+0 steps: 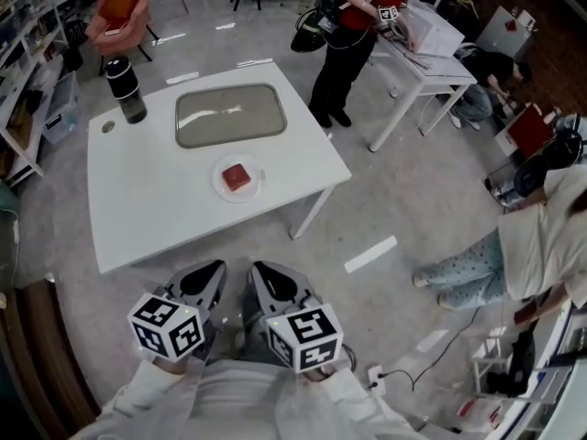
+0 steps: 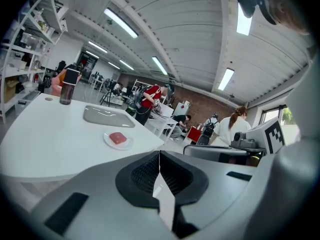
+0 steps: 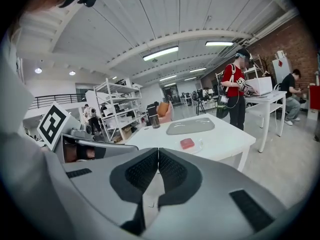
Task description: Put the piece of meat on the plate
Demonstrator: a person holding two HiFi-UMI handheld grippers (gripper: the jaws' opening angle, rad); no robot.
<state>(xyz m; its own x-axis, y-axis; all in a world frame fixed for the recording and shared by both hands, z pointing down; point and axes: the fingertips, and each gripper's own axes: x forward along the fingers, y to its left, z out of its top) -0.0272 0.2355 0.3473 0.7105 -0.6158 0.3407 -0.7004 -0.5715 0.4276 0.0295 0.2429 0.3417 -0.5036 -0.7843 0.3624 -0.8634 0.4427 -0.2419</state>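
A red piece of meat [image 1: 237,176] lies on a small clear plate [image 1: 220,187] near the front right of the white table [image 1: 147,200]. The meat [image 2: 118,137] and the meat [image 3: 187,143] show the same way in both gripper views. My left gripper [image 1: 209,284] and right gripper [image 1: 268,283] hang side by side in front of the table, well short of its near edge. Both are shut with nothing between the jaws. The left gripper [image 2: 159,170] and right gripper [image 3: 158,165] have their pads pressed together.
A grey tray [image 1: 230,114] sits at the back of the table, a dark tumbler [image 1: 124,88] at its far left corner. A person in red [image 1: 353,26] stands by a second white table [image 1: 426,49]. Another person [image 1: 527,246] is at the right. Shelves [image 1: 27,71] line the left wall.
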